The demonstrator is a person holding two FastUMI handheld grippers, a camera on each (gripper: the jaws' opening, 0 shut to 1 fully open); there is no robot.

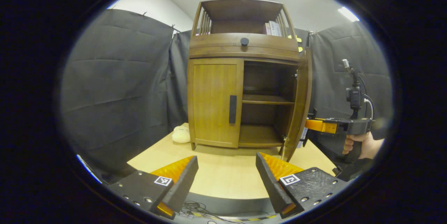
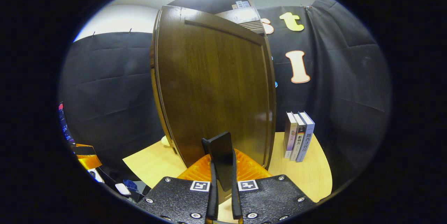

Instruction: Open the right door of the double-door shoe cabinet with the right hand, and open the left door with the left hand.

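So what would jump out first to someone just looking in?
The wooden shoe cabinet in the middle of the table, its right door swung wide while the left door sits closed. The right gripper is clamped on the right door's handle; the left gripper hangs open before the cabinet.

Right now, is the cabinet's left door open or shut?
Shut: the left door sits flush in its frame, while the right door stands swung out.

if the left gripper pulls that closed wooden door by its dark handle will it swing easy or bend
The closed left wooden door is a solid panel, so probably stiff, not bendy. It likely swings freely on its outer edge, as the open right door has. The slim dark vertical handle looks smooth, so the open left gripper might slip.
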